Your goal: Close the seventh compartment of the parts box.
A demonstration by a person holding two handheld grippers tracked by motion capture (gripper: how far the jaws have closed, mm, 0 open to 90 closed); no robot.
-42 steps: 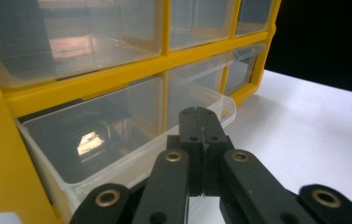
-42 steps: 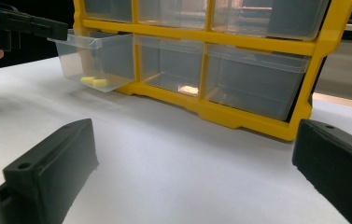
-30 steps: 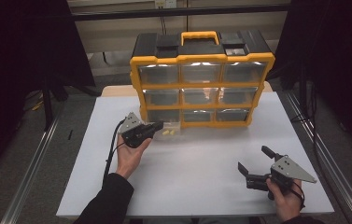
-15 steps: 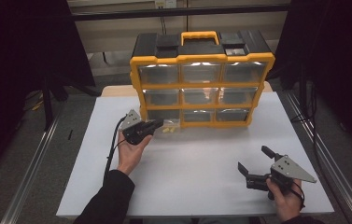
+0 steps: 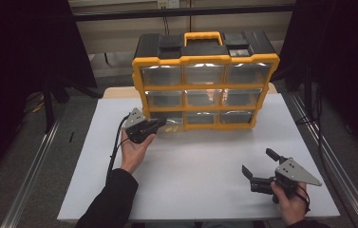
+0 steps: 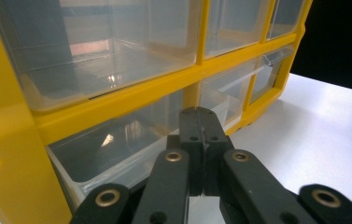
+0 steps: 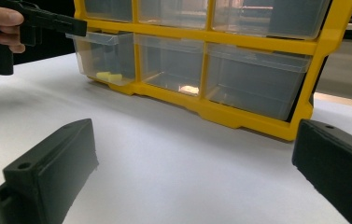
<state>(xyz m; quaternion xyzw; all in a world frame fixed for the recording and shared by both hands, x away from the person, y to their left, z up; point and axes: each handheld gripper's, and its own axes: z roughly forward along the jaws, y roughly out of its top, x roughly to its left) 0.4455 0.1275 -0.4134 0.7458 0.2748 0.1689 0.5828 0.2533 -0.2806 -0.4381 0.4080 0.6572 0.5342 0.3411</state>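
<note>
From the right gripper view we see yellow pieces [image 7: 109,76] in the bottom-left drawer [image 7: 100,56] of the yellow organizer [image 5: 205,80], pulled partly out; the left gripper view hides them. Our left gripper [image 5: 156,125], jaws pressed together, pinches that drawer's front lip. Our right gripper [image 5: 258,165] rests wide apart on the white table [image 5: 200,161], well away.

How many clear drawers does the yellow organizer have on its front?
9 drawers in the organizer, three rows of three: top, middle and bottom. The bottom-left drawer is pulled out by the left gripper.
</note>
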